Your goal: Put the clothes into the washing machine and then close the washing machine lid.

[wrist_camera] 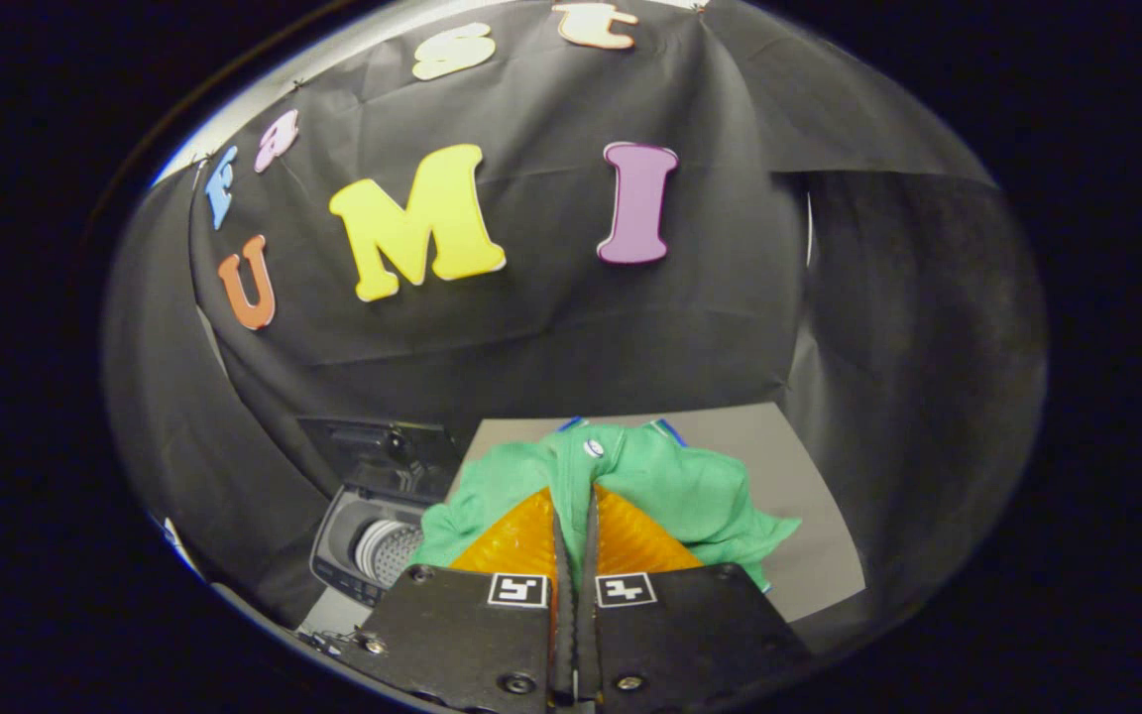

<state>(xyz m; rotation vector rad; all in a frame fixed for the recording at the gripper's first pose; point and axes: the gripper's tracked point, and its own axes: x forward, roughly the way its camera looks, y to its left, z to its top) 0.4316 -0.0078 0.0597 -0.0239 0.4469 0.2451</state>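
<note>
Gripper [572,516] pinching green cloth [690,486], bunched.

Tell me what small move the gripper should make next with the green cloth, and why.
Probably carry it sideways toward the washing machine: the gripper looks shut on the green cloth, bunched ahead of the fingers, and the machine's lid stands open, its drum showing.

- Staged recording booth, not a real home: black cloth wall [571,327] draped all round, creased and pinned at the corners.
- Grey tabletop [799,466] set against the cloth as the work surface.
- Small top-loading washing machine [373,540] beside the table, lid [378,451] up, perforated drum [388,550] visible inside.
- Green garment [690,486] over the table, pinched between the closed orange fingers [516,540] of the gripper [574,526].
- Household laundry prop in a mock-up setting.
</note>
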